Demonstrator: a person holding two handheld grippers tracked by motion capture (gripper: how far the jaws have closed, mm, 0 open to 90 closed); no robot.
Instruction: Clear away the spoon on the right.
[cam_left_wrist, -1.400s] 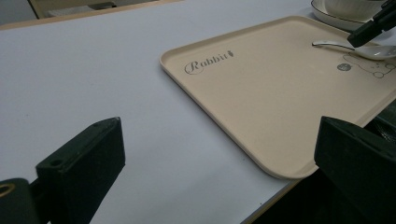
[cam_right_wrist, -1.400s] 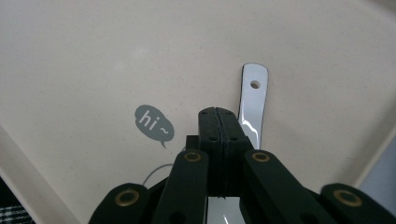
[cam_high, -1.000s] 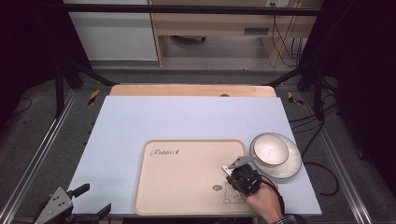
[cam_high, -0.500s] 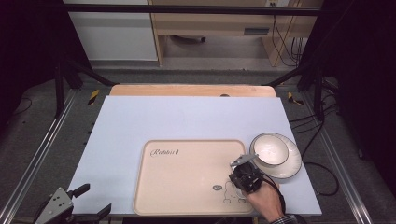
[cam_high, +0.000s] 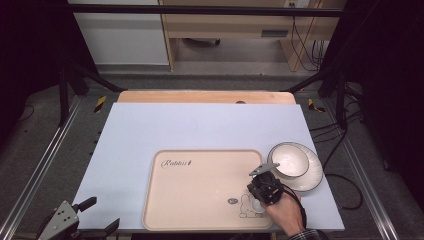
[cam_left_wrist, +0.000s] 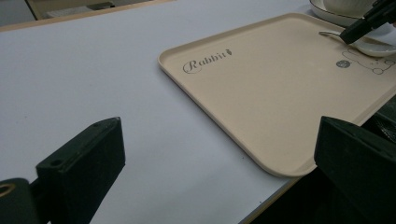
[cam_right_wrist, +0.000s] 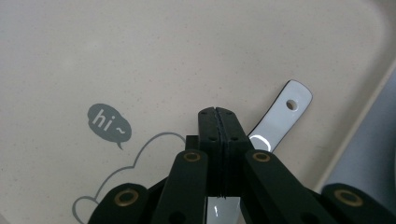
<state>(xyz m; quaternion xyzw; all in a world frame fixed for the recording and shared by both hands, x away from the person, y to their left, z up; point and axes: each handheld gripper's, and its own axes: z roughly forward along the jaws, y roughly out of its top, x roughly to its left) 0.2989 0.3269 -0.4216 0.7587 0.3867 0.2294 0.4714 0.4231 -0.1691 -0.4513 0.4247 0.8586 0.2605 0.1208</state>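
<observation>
A white ceramic spoon (cam_right_wrist: 280, 119) lies on a beige tray (cam_high: 200, 200), near the tray's right edge and towards its front right corner, beside the printed rabbit drawing (cam_high: 248, 206). The tray sits at the front edge of a pale blue table (cam_high: 200, 125). The spoon looks glazed, hard and slippery, light but likely to chip if dropped. Its flat handle, with a small hole at the end, is probably the best place to grip, crosswise just behind the bowl.

The right gripper (cam_right_wrist: 218, 116) stands directly over the spoon, jaws pressed together, with the handle reaching out past them. Whether they pinch the spoon cannot be told.

The left gripper (cam_left_wrist: 219, 168) hangs off the table's front left corner, jaws wide apart, holding nothing.

A white bowl (cam_high: 288, 161) on a plate (cam_high: 311, 177) stands just right of the tray.
</observation>
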